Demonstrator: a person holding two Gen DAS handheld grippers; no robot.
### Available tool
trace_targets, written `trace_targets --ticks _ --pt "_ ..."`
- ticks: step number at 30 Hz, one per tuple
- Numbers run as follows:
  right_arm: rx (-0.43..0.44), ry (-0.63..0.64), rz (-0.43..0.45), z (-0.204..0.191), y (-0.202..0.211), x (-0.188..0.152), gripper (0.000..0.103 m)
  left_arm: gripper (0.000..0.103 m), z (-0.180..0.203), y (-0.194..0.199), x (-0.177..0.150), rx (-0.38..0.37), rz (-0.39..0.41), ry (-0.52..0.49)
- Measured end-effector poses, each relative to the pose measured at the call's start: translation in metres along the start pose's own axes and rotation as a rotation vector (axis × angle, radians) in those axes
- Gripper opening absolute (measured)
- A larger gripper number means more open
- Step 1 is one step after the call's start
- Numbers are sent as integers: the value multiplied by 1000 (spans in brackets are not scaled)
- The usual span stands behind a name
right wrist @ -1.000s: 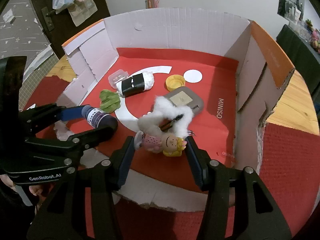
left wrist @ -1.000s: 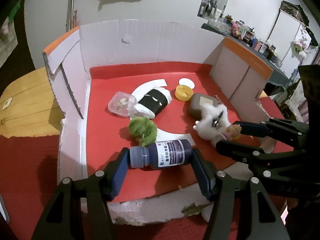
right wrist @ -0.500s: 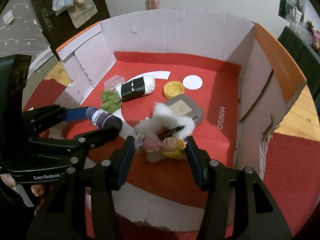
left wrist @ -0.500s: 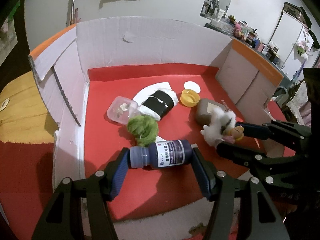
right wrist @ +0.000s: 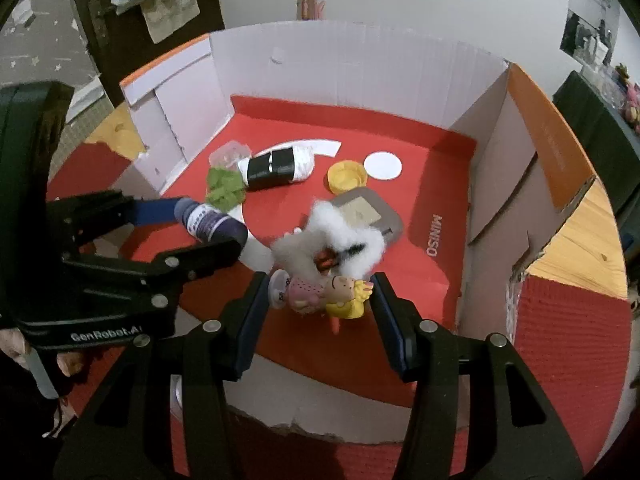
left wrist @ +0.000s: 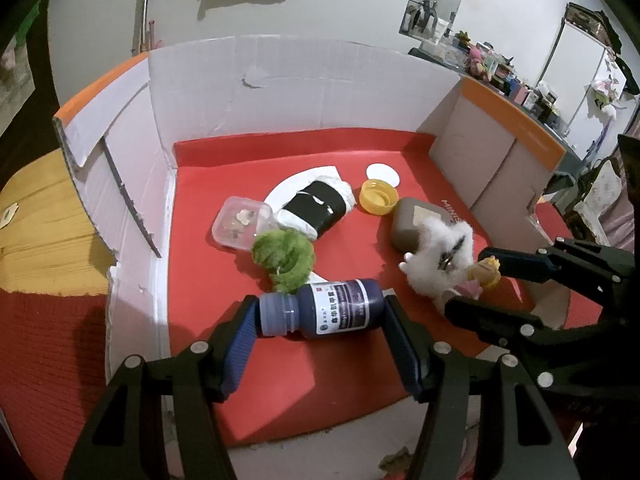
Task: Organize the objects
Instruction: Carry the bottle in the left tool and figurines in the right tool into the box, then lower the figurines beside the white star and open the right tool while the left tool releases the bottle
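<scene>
While the left gripper [left wrist: 320,316] pinches a dark ink bottle [left wrist: 320,309] end to end, cap against one pad and base against the other, the right gripper [right wrist: 318,294] clamps a small doll [right wrist: 320,294] lengthwise, with a tuft of white fluff [right wrist: 332,236] clinging above it. Both loads hang over the near part of the red floor of the cardboard box [left wrist: 312,76]. Just beyond the bottle lie a green fuzzy ball [left wrist: 286,256], a clear plastic tub [left wrist: 236,222], a black-and-white roll [left wrist: 316,210], a yellow cap [left wrist: 378,198] and a grey case [left wrist: 412,224]. The end-on hold looks risky: the round bottle could pivot or slip out and roll into the green ball. The doll's uneven head may twist between the pads, and the loose fluff could shed or snag. The two grippers are close enough to knock together.
</scene>
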State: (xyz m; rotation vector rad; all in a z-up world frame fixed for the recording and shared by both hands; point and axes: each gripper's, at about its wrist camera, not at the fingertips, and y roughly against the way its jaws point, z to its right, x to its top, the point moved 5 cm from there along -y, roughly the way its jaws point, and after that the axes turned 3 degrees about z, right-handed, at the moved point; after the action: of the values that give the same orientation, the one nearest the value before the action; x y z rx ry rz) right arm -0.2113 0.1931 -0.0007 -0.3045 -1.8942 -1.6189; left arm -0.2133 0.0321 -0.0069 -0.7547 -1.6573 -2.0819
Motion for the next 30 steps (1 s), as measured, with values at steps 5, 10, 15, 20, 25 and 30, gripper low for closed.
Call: trace_targets --ticks 5,10,15,20,25,30 --pt "-3 -6 -15 3 -7 -3 50 64 0 0 0 3 0 -3" --pt "-18 2 5 2 -9 0 50 64 0 -1 0 5 0 -2" --pt "-16 1 8 3 -8 -1 50 64 -1 -1 -1 5 1 -4" --pt "-12 -2 5 4 -8 -1 50 64 -1 -1 -1 6 0 -5" --pt "-12 0 2 4 -6 -1 50 64 -1 -2 -1 0 -2 0" --pt "-6 -1 4 3 -3 -3 50 64 3 1 -3 -8 1 0"
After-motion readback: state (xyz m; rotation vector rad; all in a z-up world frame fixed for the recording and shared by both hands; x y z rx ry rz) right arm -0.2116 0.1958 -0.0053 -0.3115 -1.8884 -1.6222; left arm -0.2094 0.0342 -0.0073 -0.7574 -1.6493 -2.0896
